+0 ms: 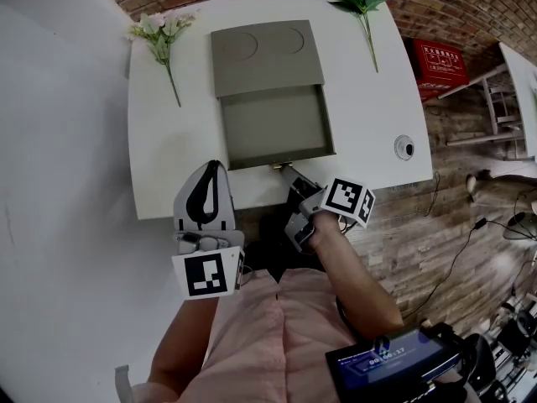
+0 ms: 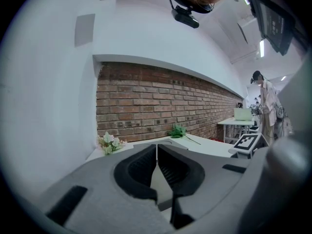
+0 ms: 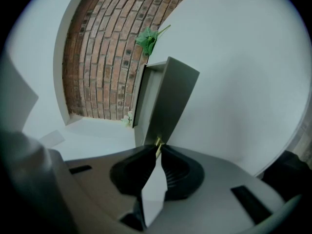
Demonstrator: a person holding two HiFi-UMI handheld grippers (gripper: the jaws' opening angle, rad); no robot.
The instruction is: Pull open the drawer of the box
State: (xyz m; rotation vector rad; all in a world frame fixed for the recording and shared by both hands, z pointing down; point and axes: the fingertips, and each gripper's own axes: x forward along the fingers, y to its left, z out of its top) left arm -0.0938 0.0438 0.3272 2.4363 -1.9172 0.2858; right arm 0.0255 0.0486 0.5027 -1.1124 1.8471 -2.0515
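A grey box [image 1: 264, 55] lies on the white table [image 1: 168, 141], and its drawer [image 1: 275, 127] stands pulled out toward me, showing an empty grey inside. A small gold handle [image 1: 276, 167] sticks out of the drawer's front. My right gripper [image 1: 285, 171] is at the table's front edge, shut on that handle. In the right gripper view the handle [image 3: 157, 142] is pinched between the tips of the right gripper [image 3: 159, 147], with the drawer [image 3: 173, 101] just beyond. My left gripper [image 1: 211, 168] hangs left of the drawer by the table edge, shut and empty, with the left gripper [image 2: 156, 150] pointing over the table.
A pale flower sprig [image 1: 161, 40] lies at the table's back left and a green sprig [image 1: 362, 2] at the back right. A small round white object [image 1: 404, 147] sits near the right edge. A red box [image 1: 439, 65] is on the floor to the right, below a brick wall.
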